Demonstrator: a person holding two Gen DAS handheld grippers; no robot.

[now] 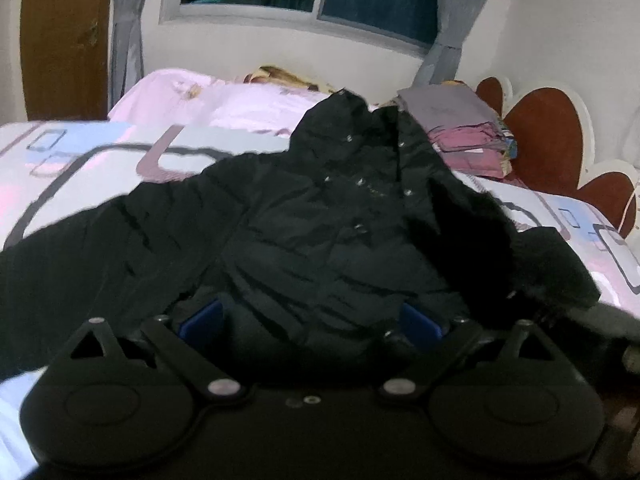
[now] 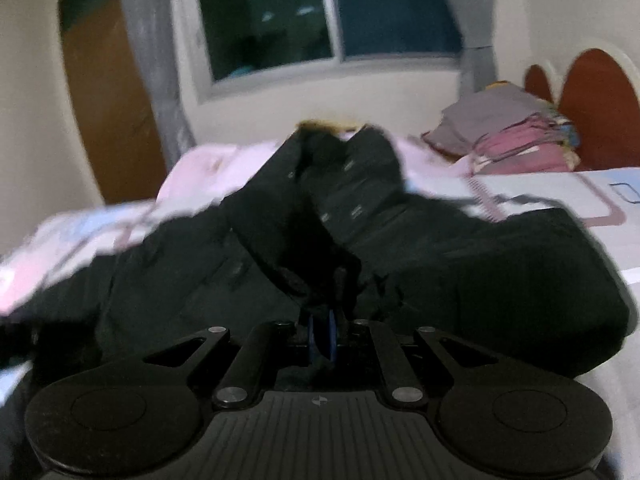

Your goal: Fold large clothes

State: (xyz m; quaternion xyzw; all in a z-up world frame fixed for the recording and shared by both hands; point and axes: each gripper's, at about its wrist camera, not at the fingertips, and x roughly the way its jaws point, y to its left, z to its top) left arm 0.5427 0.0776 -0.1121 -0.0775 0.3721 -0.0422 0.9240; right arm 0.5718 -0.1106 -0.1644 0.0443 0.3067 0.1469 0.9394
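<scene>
A large black quilted jacket (image 1: 320,216) with silver snaps lies spread on the bed, collar pointing away from me. My left gripper (image 1: 310,316) is open, its blue pads wide apart with jacket fabric lying between them at the near edge. In the right wrist view the jacket (image 2: 480,264) is bunched and lifted near the front. My right gripper (image 2: 322,336) is shut on a fold of the jacket, its blue pads pressed close together. The right wrist view is blurred by motion.
The bed has a pink and pale blue patterned cover (image 1: 80,160). A stack of folded clothes (image 1: 468,136) sits at the far right by the red-brown headboard (image 1: 548,136). A pink quilt (image 1: 224,100) lies at the back. A window and grey curtains are behind.
</scene>
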